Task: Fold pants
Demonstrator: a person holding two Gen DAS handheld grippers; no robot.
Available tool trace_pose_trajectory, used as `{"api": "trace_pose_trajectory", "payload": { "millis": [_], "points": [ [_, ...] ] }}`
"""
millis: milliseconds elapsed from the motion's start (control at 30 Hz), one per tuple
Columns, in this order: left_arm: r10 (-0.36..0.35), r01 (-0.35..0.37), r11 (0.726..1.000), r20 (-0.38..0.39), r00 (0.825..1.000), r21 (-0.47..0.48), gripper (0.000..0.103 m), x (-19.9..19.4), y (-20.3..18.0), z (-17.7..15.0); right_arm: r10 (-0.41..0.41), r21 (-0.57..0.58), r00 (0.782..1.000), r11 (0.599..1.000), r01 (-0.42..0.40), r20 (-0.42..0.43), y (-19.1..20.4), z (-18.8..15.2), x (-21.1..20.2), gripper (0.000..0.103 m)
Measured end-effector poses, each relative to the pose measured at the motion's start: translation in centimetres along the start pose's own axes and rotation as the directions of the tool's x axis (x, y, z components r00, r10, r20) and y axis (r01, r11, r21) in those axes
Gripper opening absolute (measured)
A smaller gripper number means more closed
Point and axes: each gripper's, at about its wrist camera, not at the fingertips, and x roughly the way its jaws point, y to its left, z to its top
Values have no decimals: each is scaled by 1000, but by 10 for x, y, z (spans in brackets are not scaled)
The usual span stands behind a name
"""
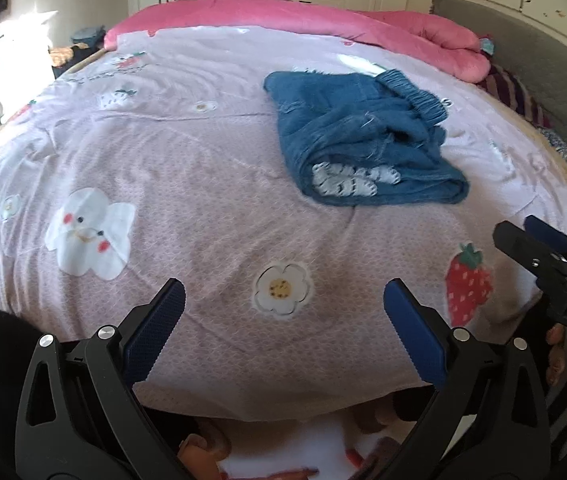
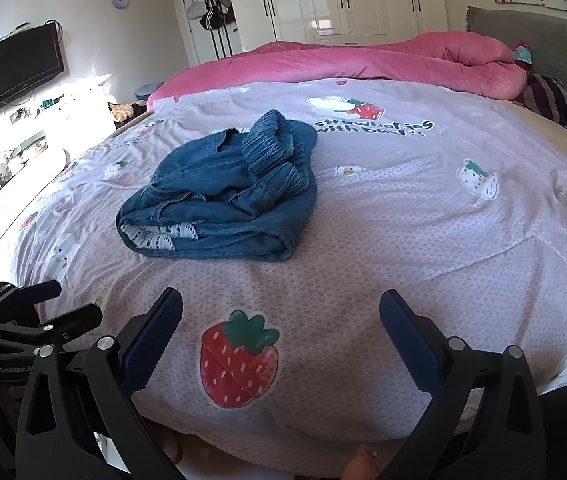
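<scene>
Pants: blue denim pants [image 1: 363, 140] are seen bunched on the bed sheet [image 1: 203, 184], ahead of both grippers, touched by neither.
Left hand-held gripper [image 1: 283, 300]: fingers spread wide, nothing held; pants lie ahead, slightly right.
Right hand-held gripper [image 2: 281, 310]: fingers spread, nothing held; pants [image 2: 223, 196] lie ahead, slightly left.

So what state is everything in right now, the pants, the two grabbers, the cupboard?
Pants: folded into a rough bundle, lying on the bed, waistband bunched on top.
Left gripper: open, empty, clear of the pants.
Right gripper: open, empty, clear of the pants.
Wardrobe: doors shut.
TV: screen dark.
</scene>
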Motion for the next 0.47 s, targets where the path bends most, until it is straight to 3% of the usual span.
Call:
{"api": "trace_pose_trajectory", "payload": {
  "millis": [100,200,267,300,467],
  "points": [
    [-27,27,998,13,1000,-50,93,-2,11,16,-26,6,1000,1000,26,-1,-11,13,0,99],
    [-2,2,996,-8,1000,-93,93,8,35,45,-58,48,998,997,58,-2,-39,41,-1,99],
    [96,-98,991,-26,995,-91,93,28,65,76,-69,119,998,991,68,6,-76,68,1,98],
    [174,-178,980,-56,983,-87,93,44,85,93,-89,130,996,988,89,-6,-94,79,6,98],
    [325,-340,936,-147,934,-91,93,120,160,156,-287,150,946,939,309,-151,-196,131,58,99]
  ]
}}
